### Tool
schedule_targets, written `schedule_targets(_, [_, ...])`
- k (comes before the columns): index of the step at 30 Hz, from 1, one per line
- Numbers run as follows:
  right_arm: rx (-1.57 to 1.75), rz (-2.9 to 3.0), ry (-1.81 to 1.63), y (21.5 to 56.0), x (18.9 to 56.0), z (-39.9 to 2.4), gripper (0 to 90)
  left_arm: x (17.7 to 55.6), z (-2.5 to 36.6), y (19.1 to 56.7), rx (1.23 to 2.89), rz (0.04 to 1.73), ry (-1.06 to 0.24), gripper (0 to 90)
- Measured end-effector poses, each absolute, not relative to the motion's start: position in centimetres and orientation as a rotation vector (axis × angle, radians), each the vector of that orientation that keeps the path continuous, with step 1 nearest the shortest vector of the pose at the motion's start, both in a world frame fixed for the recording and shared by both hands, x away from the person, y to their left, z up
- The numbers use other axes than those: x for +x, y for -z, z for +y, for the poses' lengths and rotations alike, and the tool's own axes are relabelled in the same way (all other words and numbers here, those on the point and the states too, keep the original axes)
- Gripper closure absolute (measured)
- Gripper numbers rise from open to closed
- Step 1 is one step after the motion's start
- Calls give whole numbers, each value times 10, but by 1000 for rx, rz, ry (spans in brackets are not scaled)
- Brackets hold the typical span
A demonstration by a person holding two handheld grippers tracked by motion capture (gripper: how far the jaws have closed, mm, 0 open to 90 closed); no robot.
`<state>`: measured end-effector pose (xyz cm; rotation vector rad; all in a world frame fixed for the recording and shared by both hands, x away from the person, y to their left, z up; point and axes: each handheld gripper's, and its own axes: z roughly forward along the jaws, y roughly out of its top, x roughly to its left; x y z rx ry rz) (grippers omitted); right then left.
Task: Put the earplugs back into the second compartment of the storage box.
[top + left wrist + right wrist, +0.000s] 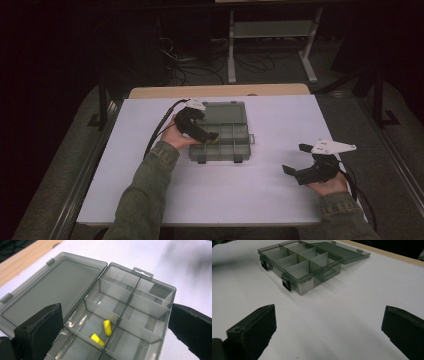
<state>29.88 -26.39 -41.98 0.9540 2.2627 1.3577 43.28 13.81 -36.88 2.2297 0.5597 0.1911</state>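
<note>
Olive sleeves come in at the bottom of the high view, one forearm on each side; the right hand-held gripper rests at the near right of the white surface, its jaws spread wide with nothing between them, well apart from the box; in its own view the two black jaws stand far apart over bare white surface, with the box farther off. Farther in, the left hand-held gripper hangs over the left part of the grey compartment box, which sits near the middle of the surface; its jaws are spread wide too, holding nothing. Seen along those jaws, the box lies open, its clear lid folded flat on the surface beside the tray; two yellow earplugs lie loose in one compartment, between the jaws and below them, touched by neither pad; one earplug lies against a divider, the other just beside it nearer the camera; the neighbouring compartments look bare. Beyond the surface a strip of wooden edge shows; behind that, a dark floor with cables and a white metal stand.
</note>
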Motion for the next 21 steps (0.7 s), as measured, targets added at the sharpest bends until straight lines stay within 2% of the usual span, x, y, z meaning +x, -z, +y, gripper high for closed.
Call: schedule_targets(21, [953, 2263, -1360, 420, 298, -264, 0, 388, 202, 372, 2054, 574, -293, 0])
